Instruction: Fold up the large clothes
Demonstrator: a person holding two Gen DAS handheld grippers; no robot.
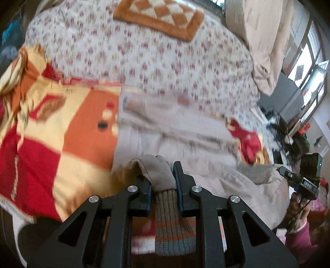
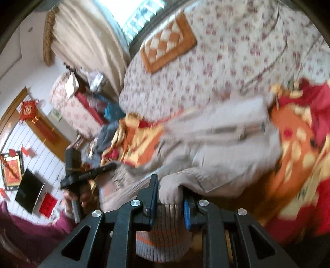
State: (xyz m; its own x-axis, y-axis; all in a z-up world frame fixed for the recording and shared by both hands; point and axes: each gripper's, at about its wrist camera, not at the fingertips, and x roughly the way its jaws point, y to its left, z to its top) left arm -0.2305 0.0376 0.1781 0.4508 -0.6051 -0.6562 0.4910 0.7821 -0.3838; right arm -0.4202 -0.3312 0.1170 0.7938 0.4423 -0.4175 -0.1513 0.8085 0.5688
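Observation:
A large beige jacket point(image 1: 175, 132) lies across a red, orange and yellow blanket point(image 1: 61, 132) on the bed; it also shows in the right wrist view point(image 2: 222, 140). My left gripper point(image 1: 163, 175) is shut on the jacket's edge, with its striped knit cuff point(image 1: 173, 228) hanging between the fingers. My right gripper point(image 2: 171, 195) is shut on another part of the jacket, with a striped knit cuff point(image 2: 163, 237) below it. Each gripper shows in the other's view, the right one point(image 1: 299, 181) and the left one point(image 2: 86, 175). Both views are blurred.
A floral bedspread point(image 1: 144, 53) covers the bed, with an orange checked mat point(image 1: 160, 14) at the far end. Beige curtains point(image 1: 266, 37) and a window point(image 1: 309, 57) are on one side. A floral armchair point(image 2: 72, 103) with clothes and a dark screen point(image 2: 28, 191) are on the other.

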